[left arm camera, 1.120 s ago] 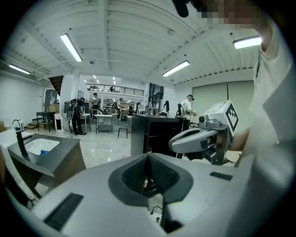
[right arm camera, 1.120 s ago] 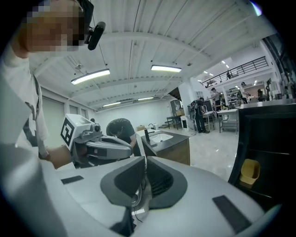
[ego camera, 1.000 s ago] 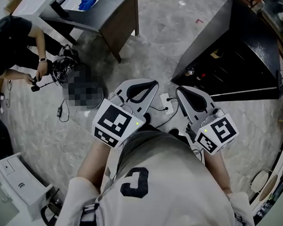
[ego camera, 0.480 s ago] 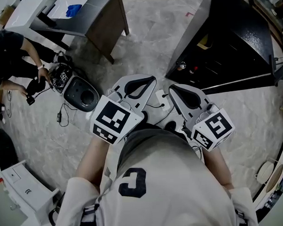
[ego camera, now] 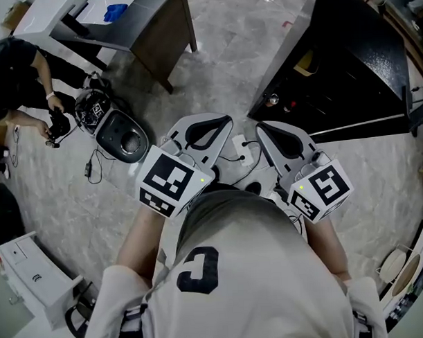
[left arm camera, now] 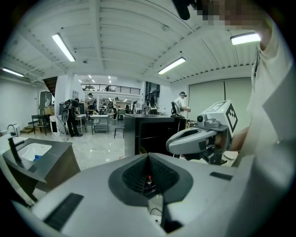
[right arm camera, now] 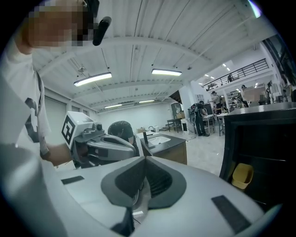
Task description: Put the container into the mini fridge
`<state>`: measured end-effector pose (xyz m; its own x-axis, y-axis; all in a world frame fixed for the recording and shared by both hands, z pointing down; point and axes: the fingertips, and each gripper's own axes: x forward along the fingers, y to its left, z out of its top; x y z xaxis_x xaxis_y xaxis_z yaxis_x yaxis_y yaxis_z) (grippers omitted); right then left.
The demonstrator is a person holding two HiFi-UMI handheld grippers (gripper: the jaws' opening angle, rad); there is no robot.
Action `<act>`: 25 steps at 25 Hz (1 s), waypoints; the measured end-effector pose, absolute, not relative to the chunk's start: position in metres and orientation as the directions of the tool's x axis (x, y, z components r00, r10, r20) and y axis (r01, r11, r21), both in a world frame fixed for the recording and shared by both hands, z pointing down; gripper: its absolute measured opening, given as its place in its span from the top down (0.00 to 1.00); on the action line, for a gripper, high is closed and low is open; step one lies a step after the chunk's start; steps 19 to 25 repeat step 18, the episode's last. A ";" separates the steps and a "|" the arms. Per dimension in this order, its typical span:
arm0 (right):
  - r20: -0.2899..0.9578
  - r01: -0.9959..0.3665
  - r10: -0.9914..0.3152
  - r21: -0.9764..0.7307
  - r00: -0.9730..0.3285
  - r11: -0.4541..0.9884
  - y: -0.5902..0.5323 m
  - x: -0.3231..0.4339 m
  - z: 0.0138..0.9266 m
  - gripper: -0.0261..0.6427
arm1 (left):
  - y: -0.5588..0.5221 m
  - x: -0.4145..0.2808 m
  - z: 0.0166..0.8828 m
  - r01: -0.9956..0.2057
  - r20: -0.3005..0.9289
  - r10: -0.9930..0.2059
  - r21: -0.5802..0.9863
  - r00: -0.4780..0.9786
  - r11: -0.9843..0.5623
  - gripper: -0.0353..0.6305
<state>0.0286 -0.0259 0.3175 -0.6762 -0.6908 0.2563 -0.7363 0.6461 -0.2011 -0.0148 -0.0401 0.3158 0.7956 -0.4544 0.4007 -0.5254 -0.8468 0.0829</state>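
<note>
With the left gripper and right gripper both closed on nothing, the task seemed unstarted; next they likely needed to find the container.

Place: we stand in a big open lab-workshop | Signs: ceiling strip lights, mezzanine railing, work tables, sink counter, polished stone floor

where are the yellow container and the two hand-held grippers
yellow container (right arm camera: pixel 242 176): right gripper view, its front wall.
left hand-held gripper (ego camera: pixel 226 121): head view, tips of its closed jaws.
right hand-held gripper (ego camera: pixel 263 128): head view, tips of its closed jaws.
</note>
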 end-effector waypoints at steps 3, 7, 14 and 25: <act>0.262 -0.734 -0.687 -0.198 -0.678 0.649 -0.025 0.026 0.318 0.92 | -0.040 -0.018 0.315 -0.528 0.399 -0.457 0.084 0.795 -0.845 0.87; 0.269 -0.735 -0.686 -0.185 -0.676 0.652 -0.027 0.022 0.317 0.92 | -0.040 -0.020 0.309 -0.522 0.380 -0.451 0.105 0.808 -0.847 0.87; 0.272 -0.747 -0.701 -0.136 -0.659 0.650 -0.031 0.010 0.305 0.92 | -0.045 -0.026 0.305 -0.495 0.389 -0.447 0.029 0.806 -0.868 0.87; 0.280 -0.757 -0.708 -0.134 -0.648 0.640 -0.032 0.003 0.306 0.92 | -0.050 -0.035 0.307 -0.487 0.388 -0.436 0.038 0.812 -0.873 0.87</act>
